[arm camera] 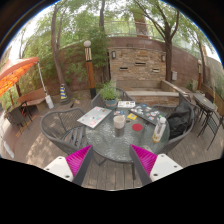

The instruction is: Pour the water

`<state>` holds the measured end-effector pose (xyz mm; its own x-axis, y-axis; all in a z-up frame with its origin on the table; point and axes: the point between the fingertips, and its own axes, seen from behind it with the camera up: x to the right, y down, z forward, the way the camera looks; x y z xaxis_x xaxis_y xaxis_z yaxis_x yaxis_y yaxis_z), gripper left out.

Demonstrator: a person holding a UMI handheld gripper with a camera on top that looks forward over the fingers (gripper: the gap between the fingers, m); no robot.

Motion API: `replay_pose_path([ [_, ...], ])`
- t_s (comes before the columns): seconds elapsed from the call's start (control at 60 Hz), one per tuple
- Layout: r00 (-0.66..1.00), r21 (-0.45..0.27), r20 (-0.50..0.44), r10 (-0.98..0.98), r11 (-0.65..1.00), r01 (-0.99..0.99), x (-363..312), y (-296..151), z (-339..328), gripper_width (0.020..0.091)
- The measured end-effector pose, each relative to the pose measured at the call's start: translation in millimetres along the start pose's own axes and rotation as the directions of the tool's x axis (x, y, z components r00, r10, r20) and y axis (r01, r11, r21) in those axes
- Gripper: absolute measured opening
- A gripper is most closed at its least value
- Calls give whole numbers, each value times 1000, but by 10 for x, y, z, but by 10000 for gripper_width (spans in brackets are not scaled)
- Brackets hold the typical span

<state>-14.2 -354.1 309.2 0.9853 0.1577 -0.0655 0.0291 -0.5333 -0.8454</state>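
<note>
An outdoor patio: brick wall, trees, round glass table and metal chairs.

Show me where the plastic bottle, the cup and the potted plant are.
plastic bottle (159, 129): gripper view, on its body.
cup (119, 123): gripper view, on its side wall.
potted plant (108, 92): gripper view, on its leaves.

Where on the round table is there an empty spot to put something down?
The near part of the round table, just beyond the open gripper, looks bare. So does the strip between the paper sheet and the cup. The side with the red item and the bottle is crowded.
</note>
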Motion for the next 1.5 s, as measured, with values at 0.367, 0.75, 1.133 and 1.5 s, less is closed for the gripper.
replay_pose_path([
  [0.367,994,48,-106,-2,999,7,1562,505,1231,824],
  [0.75,989,253,-148,20,967,18,3313,232,3376,836],
  [1.133,978,403,-198,70,915,16,3450,-118,3909,432],
  [1.5,883,184,-337,-326,897,401,2962,-841,3984,376],
])
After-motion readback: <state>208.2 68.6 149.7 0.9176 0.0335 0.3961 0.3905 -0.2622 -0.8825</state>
